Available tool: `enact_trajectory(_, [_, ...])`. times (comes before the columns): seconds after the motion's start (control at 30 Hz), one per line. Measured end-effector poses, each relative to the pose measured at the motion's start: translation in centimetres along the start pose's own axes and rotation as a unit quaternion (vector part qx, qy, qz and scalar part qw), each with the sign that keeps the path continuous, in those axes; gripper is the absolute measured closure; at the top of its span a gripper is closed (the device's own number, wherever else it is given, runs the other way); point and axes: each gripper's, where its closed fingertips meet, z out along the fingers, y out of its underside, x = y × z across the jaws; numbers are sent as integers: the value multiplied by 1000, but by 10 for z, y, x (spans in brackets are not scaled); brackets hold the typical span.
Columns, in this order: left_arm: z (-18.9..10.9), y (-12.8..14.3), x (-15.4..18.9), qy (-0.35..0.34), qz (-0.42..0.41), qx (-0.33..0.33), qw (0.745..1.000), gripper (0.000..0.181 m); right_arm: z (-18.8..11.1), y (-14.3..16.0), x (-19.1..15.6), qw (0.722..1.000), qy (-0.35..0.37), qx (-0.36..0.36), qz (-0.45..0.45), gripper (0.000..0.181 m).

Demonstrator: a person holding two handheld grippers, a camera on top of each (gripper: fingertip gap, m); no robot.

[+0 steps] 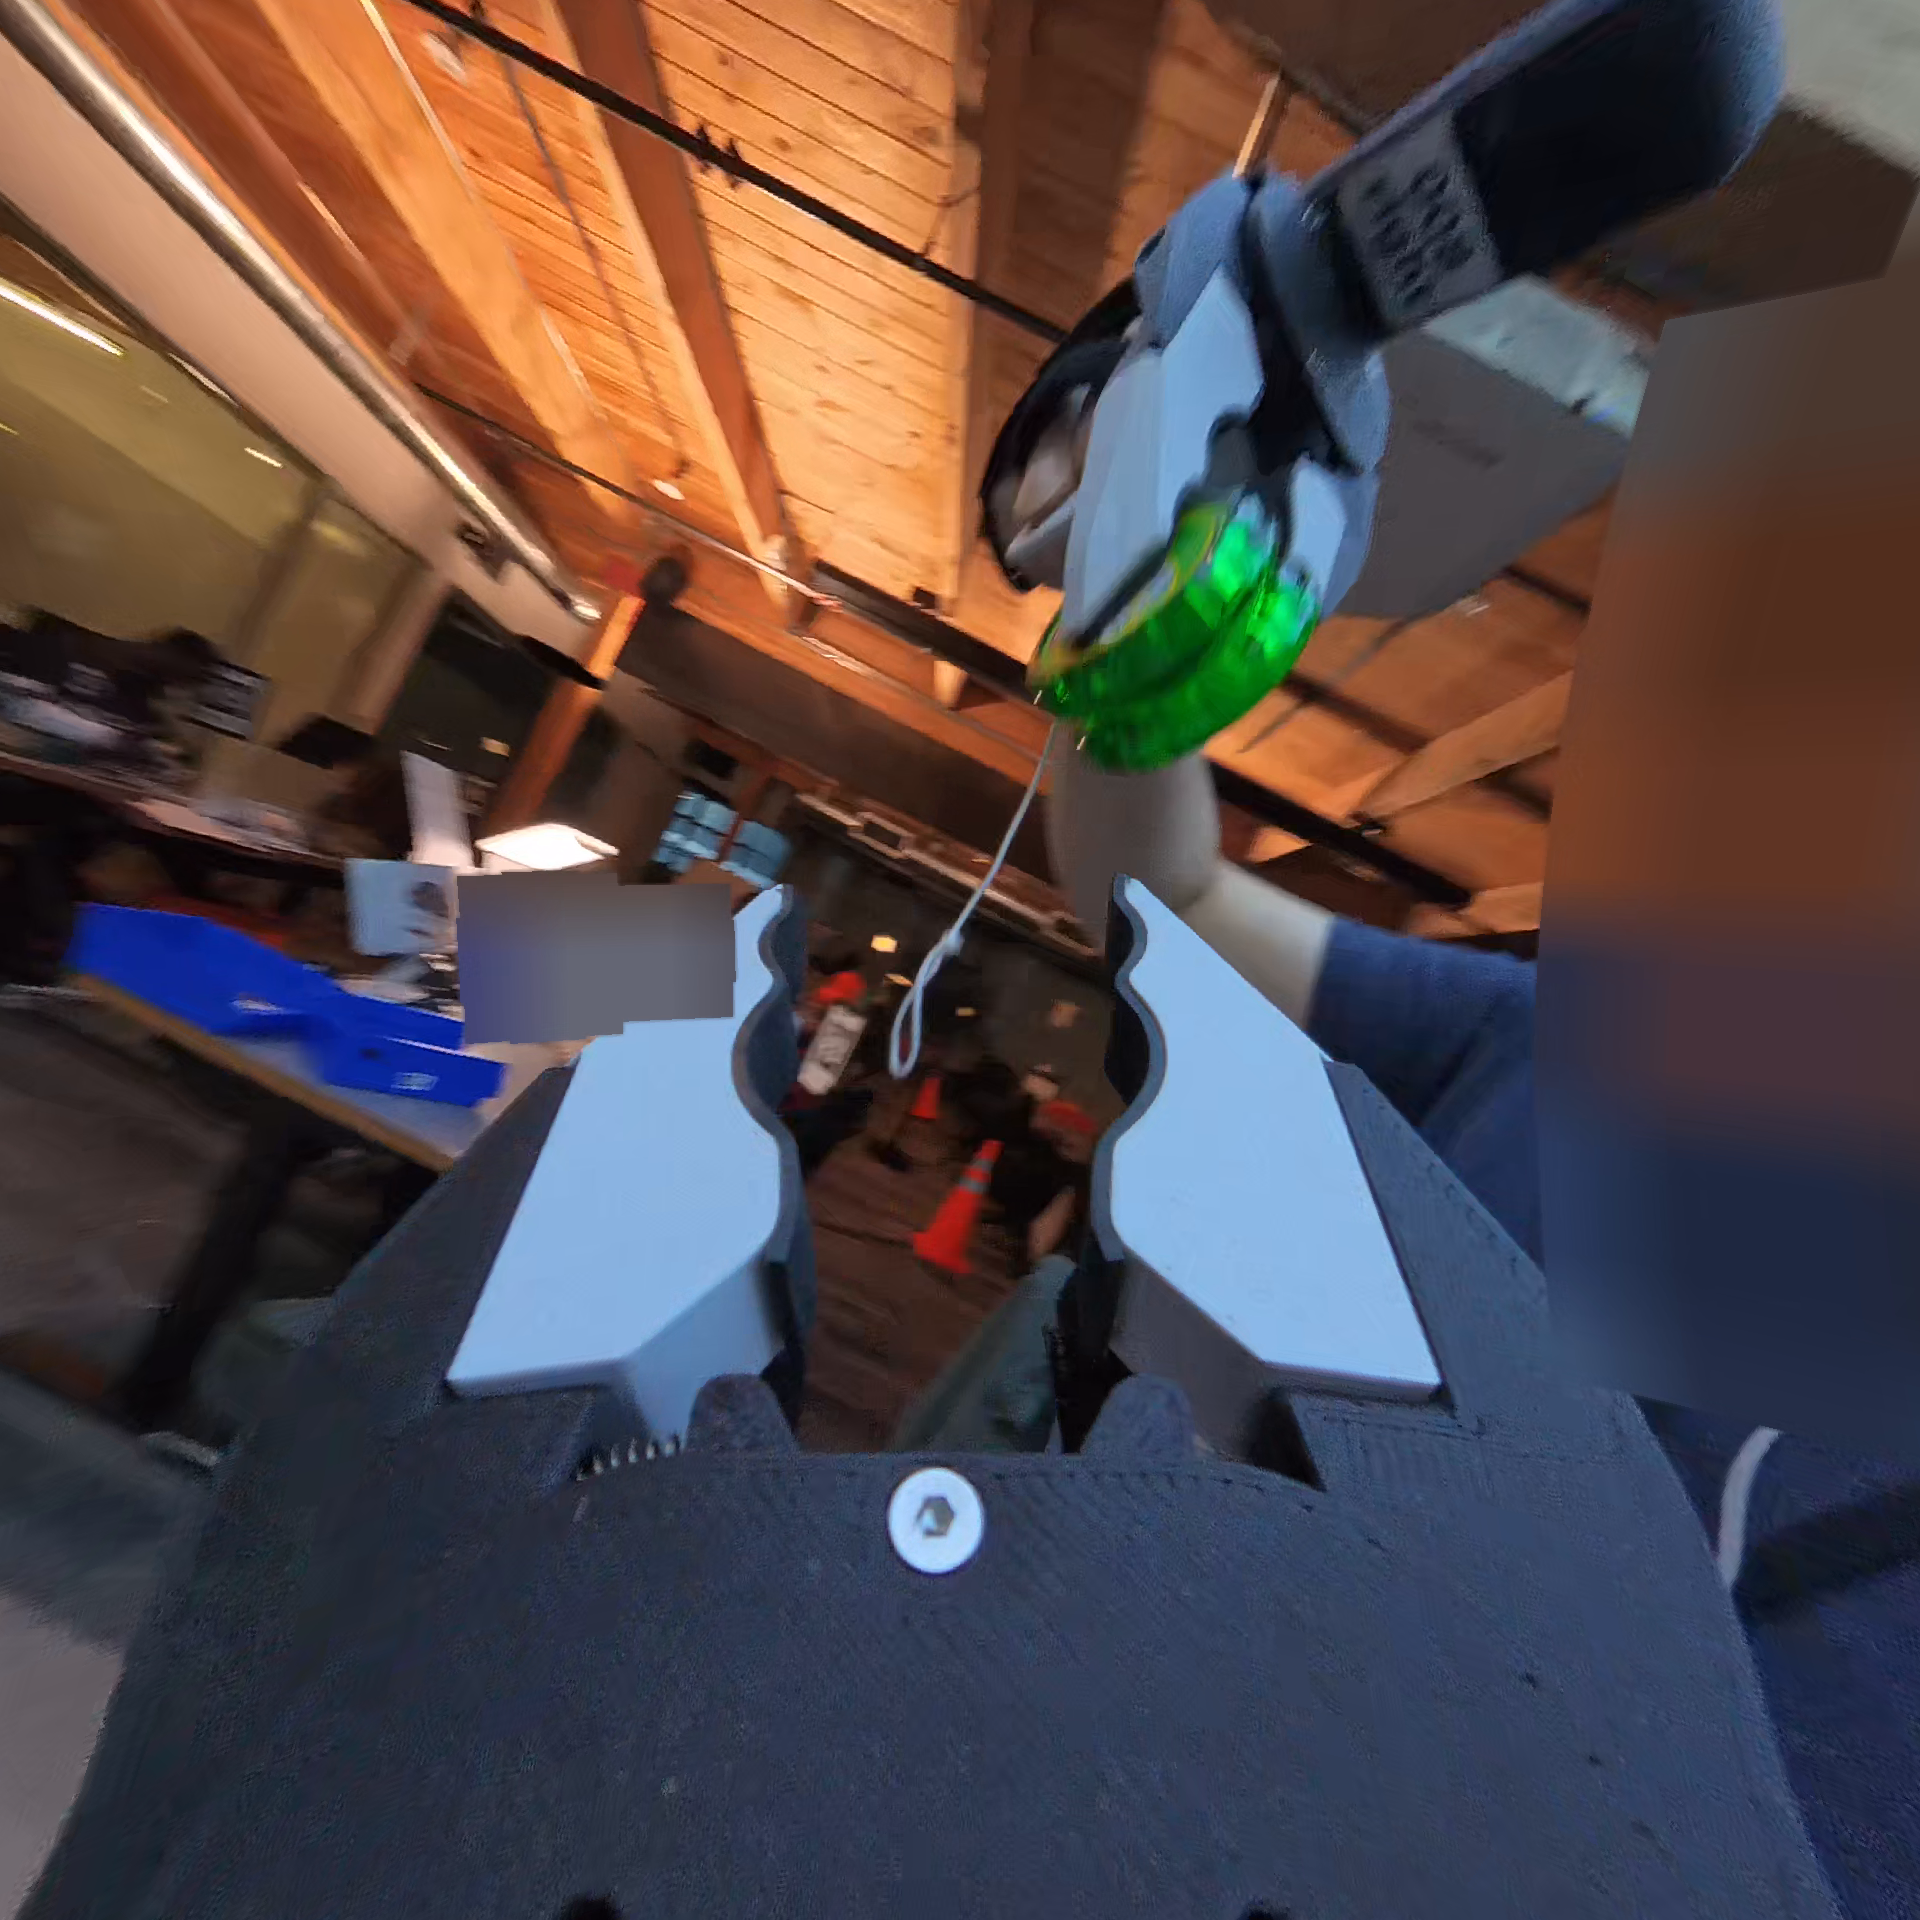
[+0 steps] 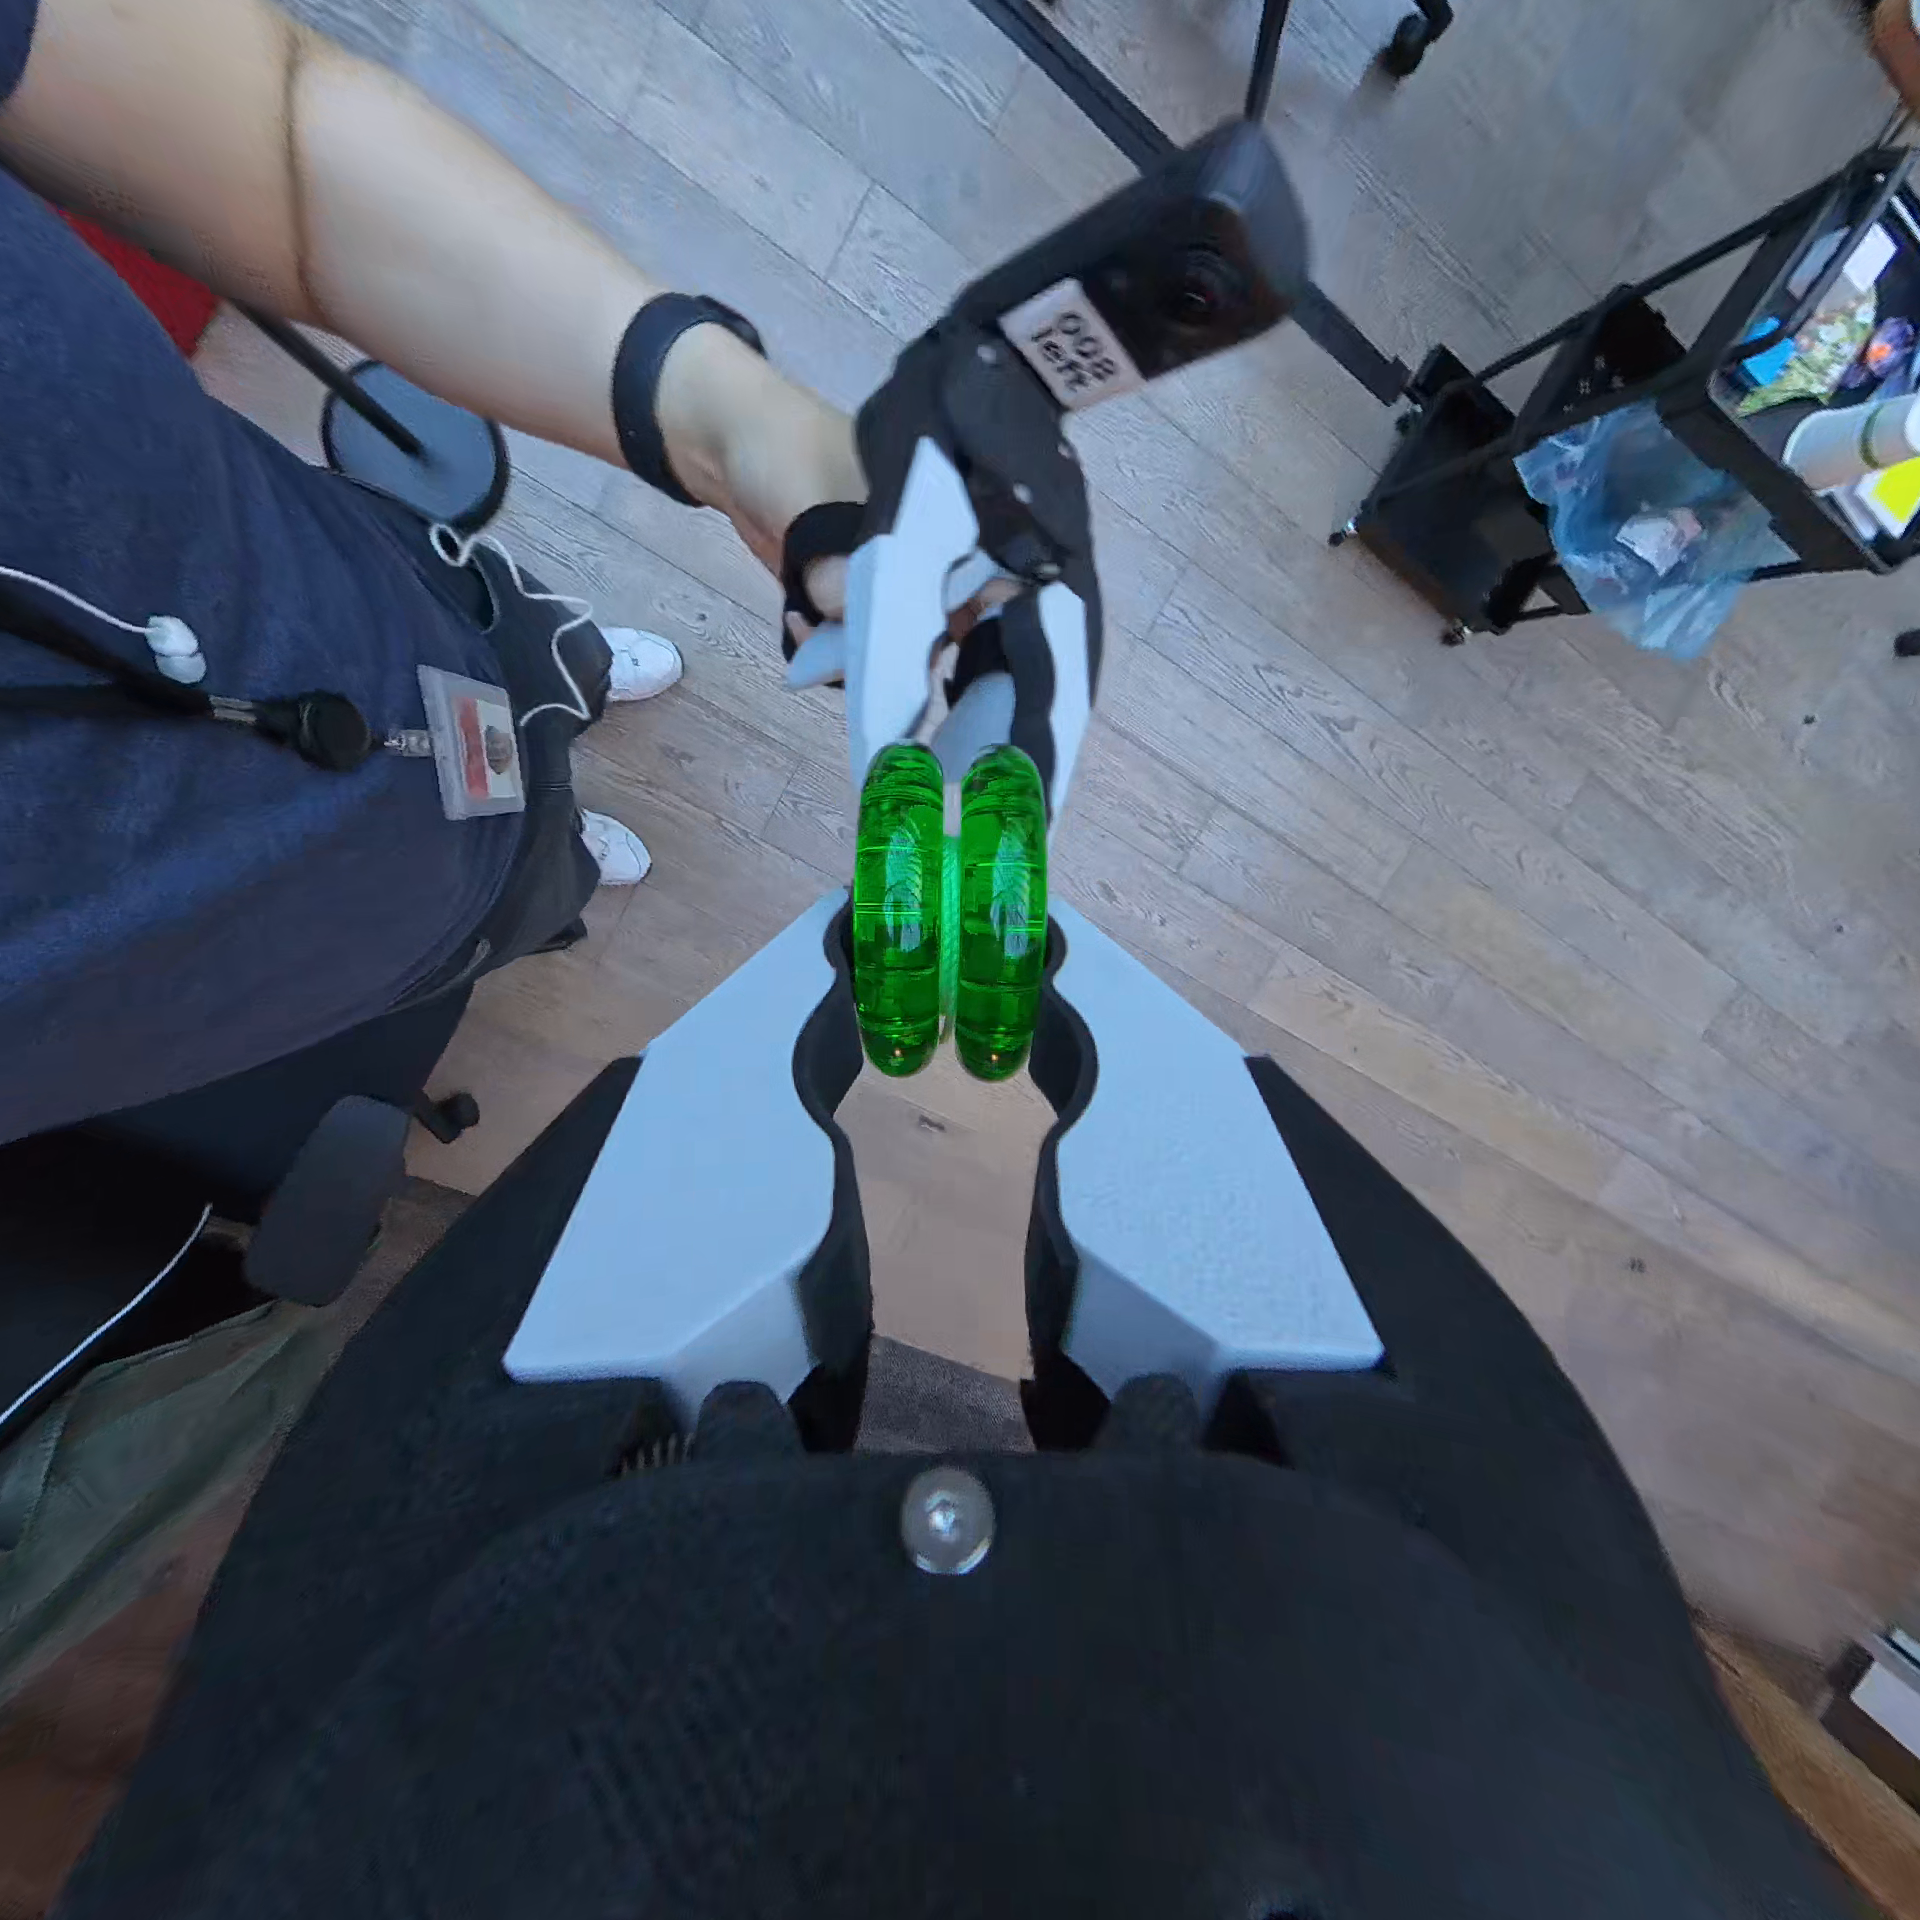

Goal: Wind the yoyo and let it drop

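The right claw (image 2: 948, 940) is clamped on the green yoyo (image 2: 948, 914) held up in the air, while the left claw (image 1: 948, 904), fingers apart, sits just below the dangling string loop (image 1: 914, 1008), so a mistimed closing could miss the loop and leave the yoyo to fall untethered.

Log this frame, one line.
stage: winding | right gripper: shut on green yoyo | left gripper: open, empty | string: loop end hanging loose
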Motion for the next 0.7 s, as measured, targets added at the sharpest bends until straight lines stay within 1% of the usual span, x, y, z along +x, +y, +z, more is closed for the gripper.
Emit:
enact_trajectory(0.03, [-10,3,-3,-28,39,11,999,124,-4,-5,6,1000,10,-14,0,155])
enact_trajectory(0.13, [-26,6,0,-69,111,54,990,127,-17,-27,23,999,39,-33,6,155])
enact_trajectory(0.23, [-26,3,-1,-138,202,47,969,128,-26,-46,35,997,57,-51,0,155])
enact_trajectory(0.3, [-29,-15,8,-169,253,70,950,132,-28,-59,38,997,60,-53,-13,154])
enact_trajectory(0.37, [-35,-34,22,-184,288,88,936,139,-29,-70,38,996,61,-54,-21,154])
enact_trajectory(0.4, [-37,-42,29,-190,303,88,930,140,-30,-75,39,996,65,-53,-26,154])
enact_trajectory(0.47, [-40,-52,42,-199,337,83,917,151,-31,-84,40,996,73,-49,-33,154])
enact_trajectory(0.5, [-40,-56,46,-209,355,82,908,152,-33,-88,40,996,74,-45,-37,154])
enact_trajectory(0.53, [-37,-58,48,-218,366,73,902,152,-34,-92,39,995,75,-43,-40,154])
enact_trajectory(0.6, [-30,-57,50,-222,359,51,905,148,-38,-95,38,995,79,-43,-46,154])
enact_trajectory(0.67, [-24,-61,50,-222,341,55,912,147,-42,-99,38,994,85,-37,-52,154])
enact_trajectory(0.7, [-23,-64,48,-230,338,57,911,148,-43,-100,37,994,85,-34,-52,154])
